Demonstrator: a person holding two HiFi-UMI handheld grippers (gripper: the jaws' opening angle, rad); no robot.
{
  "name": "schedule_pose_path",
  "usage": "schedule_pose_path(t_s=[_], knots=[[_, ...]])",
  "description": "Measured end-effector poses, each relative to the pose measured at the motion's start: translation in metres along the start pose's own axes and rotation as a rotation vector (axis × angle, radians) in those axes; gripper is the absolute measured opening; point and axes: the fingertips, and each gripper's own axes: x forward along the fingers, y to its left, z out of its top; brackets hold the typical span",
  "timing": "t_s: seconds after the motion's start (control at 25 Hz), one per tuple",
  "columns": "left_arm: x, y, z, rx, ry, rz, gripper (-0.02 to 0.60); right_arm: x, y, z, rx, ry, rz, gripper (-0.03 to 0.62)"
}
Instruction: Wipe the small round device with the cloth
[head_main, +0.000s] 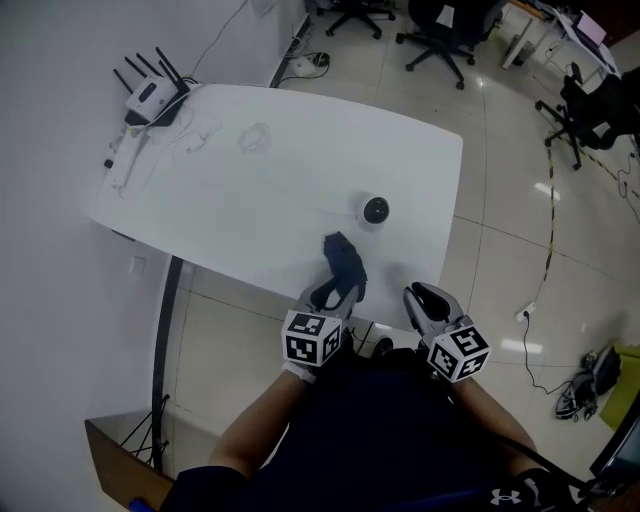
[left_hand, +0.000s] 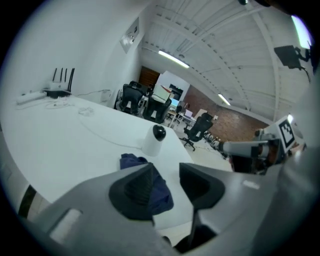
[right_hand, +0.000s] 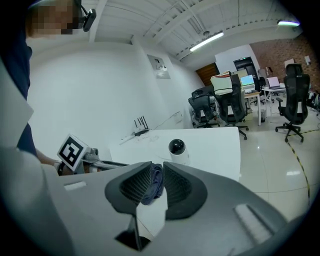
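Observation:
The small round device (head_main: 375, 211), white with a black dome, stands upright near the right front of the white table (head_main: 280, 160). A crumpled dark blue cloth (head_main: 345, 263) lies on the table just in front of it. My left gripper (head_main: 335, 295) is at the cloth's near end, jaws apart; in the left gripper view (left_hand: 166, 172) the cloth (left_hand: 150, 187) lies past its left jaw and the device (left_hand: 155, 140) beyond. My right gripper (head_main: 420, 298) hovers off the front edge, apart from the cloth. Its jaws (right_hand: 157, 170) stand slightly apart with nothing gripped; the device (right_hand: 176, 150) shows ahead.
A router with antennas (head_main: 150, 97) and a white power strip (head_main: 122, 160) with cables sit at the table's far left corner. Office chairs (head_main: 440, 30) stand beyond the table. Cables and gear (head_main: 590, 385) lie on the tiled floor to the right.

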Motion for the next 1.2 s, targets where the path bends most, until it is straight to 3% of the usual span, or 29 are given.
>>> schedule_pose_path(t_s=[0.2, 0.36, 0.64, 0.72, 0.84, 1.08, 1.2], knots=[[0.036, 0.047, -0.024, -0.123, 0.161, 0.031, 0.226, 0.017, 0.008, 0.005, 0.011, 0.01, -0.017, 0.077], [0.055, 0.066, -0.034, -0.218, 0.224, 0.071, 0.253, 0.024, 0.009, 0.006, 0.024, 0.017, -0.007, 0.074], [0.075, 0.067, -0.04, -0.159, 0.273, 0.146, 0.234, 0.032, -0.003, 0.007, 0.045, 0.02, 0.053, 0.057], [0.078, 0.062, -0.037, -0.134, 0.272, 0.152, 0.159, 0.034, -0.007, 0.012, 0.049, 0.015, 0.072, 0.051], [0.084, 0.053, -0.031, -0.103, 0.252, 0.132, 0.11, 0.036, -0.015, 0.014, 0.057, 0.017, 0.096, 0.051], [0.077, 0.035, 0.007, -0.12, 0.097, 0.022, 0.092, 0.045, -0.024, 0.013, 0.088, 0.055, 0.167, 0.051], [0.063, 0.012, 0.032, -0.121, 0.017, -0.111, 0.093, 0.056, -0.019, 0.01, 0.125, 0.098, 0.26, 0.122]])
